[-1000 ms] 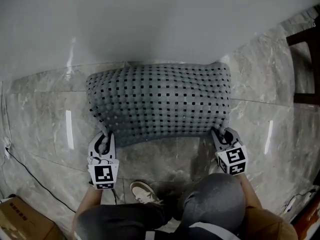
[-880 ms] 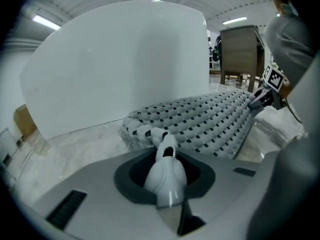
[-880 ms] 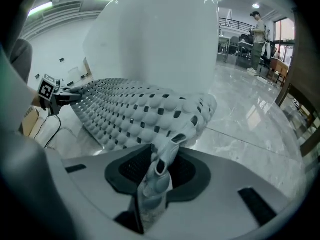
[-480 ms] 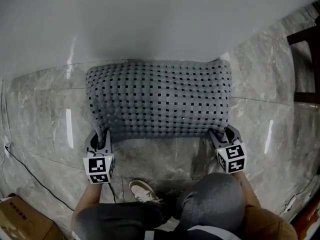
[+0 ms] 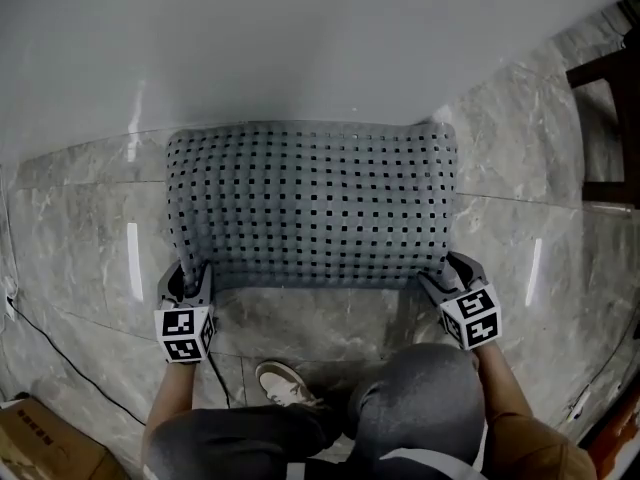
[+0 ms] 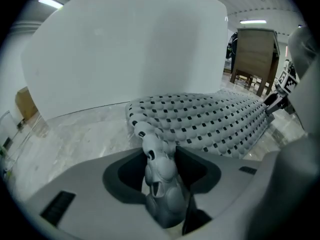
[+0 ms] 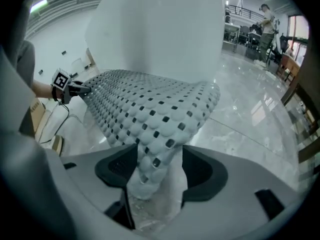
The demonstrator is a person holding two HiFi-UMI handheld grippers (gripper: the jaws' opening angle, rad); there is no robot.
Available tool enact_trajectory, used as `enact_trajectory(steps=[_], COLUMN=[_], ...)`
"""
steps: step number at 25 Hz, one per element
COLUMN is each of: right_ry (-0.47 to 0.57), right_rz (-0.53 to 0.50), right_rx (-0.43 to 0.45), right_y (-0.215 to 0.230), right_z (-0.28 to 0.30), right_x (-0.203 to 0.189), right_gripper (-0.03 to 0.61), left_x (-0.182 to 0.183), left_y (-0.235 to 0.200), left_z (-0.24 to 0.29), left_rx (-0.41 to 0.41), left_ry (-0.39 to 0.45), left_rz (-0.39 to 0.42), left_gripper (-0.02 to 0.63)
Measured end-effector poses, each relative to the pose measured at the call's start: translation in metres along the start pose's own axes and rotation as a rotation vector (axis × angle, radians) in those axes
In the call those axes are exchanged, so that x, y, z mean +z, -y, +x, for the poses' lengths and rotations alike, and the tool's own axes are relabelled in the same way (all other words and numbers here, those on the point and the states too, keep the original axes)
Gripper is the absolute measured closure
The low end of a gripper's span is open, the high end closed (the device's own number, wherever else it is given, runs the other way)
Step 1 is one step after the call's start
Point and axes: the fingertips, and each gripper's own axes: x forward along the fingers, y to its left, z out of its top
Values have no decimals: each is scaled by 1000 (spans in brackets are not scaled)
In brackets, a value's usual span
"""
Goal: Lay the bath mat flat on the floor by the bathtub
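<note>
Holding bath mat (image 5: 310, 203) corners, left hand-held gripper (image 5: 191, 274), right hand-held gripper (image 5: 444, 269)

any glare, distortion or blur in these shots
Head view: sharp, with bright glare streaks on the glossy floor either side of the bath mat. Left gripper view: strong fisheye bending, black corners, bathtub wall a featureless white, mat corner in the left claw soft. Right gripper view: same distortion, mat soft in the right claw.

grey perforated rubber bath mat (image 5: 310, 203): 1
handheld two-jaw grippers: 2 (left gripper (image 5: 190, 276), right gripper (image 5: 441, 274))
white bathtub (image 5: 300, 38): 1
brown cardboard box (image 5: 28, 450): 1
</note>
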Motion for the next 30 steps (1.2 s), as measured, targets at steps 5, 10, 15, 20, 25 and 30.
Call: enact_trajectory(steps=[5, 10, 15, 20, 25, 30], right_ry=[8, 95, 167, 237, 299, 335], right_rz=[-39, -61, -47, -32, -4, 15], right_rx=[-97, -125, -104, -131, -147, -124], right_y=[28, 35, 26, 26, 36, 38], right_z=[-12, -4, 3, -3, -10, -1], right_x=[14, 50, 75, 93, 110, 127], right_gripper=[293, 293, 295, 445, 574, 574], left_x=[-8, -7, 26, 55, 63, 73], left_y=[11, -2, -33, -7, 0, 5], left_z=[-4, -14, -39, -27, -12, 9], left_rx=[-59, -42, 113, 101, 111, 67], left_ry=[-10, 13, 139, 199, 196, 180], left_rz=[52, 116, 207, 260, 210, 159], left_gripper=[436, 347, 293, 365, 554, 609])
